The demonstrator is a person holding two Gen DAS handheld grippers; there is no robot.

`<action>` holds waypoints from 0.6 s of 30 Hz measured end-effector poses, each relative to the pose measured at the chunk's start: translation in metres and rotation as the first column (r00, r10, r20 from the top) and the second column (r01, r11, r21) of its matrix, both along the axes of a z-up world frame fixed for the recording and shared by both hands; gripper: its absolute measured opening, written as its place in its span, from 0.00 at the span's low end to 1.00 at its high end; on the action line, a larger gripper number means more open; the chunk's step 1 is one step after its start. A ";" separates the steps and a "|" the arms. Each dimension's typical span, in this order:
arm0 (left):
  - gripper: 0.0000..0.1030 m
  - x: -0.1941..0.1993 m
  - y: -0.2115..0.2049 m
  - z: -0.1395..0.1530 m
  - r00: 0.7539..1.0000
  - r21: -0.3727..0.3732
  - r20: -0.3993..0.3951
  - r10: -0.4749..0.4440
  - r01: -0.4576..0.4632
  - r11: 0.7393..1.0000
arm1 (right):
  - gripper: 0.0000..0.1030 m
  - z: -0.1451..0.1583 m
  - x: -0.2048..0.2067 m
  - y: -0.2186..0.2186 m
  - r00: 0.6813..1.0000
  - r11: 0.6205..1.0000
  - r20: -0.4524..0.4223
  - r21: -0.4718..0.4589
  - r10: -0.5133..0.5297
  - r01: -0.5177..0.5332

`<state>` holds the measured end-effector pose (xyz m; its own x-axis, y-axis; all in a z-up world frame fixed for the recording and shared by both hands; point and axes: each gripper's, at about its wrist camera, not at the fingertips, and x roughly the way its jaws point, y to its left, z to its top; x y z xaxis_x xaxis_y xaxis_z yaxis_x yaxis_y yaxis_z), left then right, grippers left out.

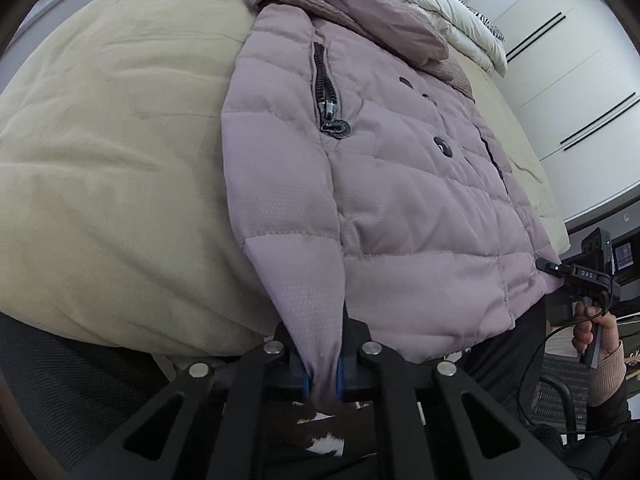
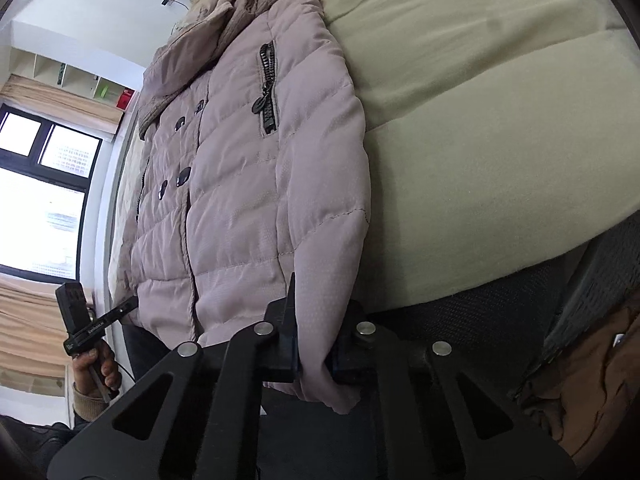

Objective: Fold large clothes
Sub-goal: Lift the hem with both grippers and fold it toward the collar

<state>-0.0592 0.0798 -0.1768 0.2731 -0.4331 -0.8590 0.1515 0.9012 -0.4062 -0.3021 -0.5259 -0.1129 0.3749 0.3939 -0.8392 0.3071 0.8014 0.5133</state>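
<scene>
Mauve quilted fabric fills both views: the jacket (image 1: 400, 184) lies flat on the beige bed cover (image 1: 112, 160), hem hanging over the near edge. Your left gripper (image 1: 323, 376) is clamped on one hem corner, your right gripper (image 2: 314, 356) on the other. Only the left wrist view shows the white pillow (image 1: 436, 8) beyond the jacket's collar; only the right shows the window (image 2: 44, 184).

Mauve quilted jacket (image 1: 400, 184) flat, front up, on bed.
</scene>
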 end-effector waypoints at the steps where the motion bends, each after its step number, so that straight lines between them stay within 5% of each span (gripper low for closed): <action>1: 0.08 -0.002 0.000 0.004 1.000 0.002 0.006 -0.010 0.010 1.000 | 0.08 0.002 -0.003 0.002 1.000 1.000 0.006 -0.012 0.005 -0.005; 10: 0.08 -0.055 0.017 0.022 0.993 0.020 -0.075 -0.092 0.094 0.995 | 0.06 0.049 -0.049 0.030 0.995 0.999 0.098 -0.047 0.031 -0.027; 14: 0.08 -0.044 0.042 0.042 0.998 -0.155 -0.056 -0.001 -0.008 0.988 | 0.06 0.079 -0.046 0.038 0.974 0.999 0.225 -0.028 0.037 -0.032; 18: 0.08 -0.019 0.064 0.098 0.988 -0.327 0.105 0.117 -0.076 0.942 | 0.06 0.114 -0.008 0.048 0.934 0.997 0.350 -0.048 0.069 -0.055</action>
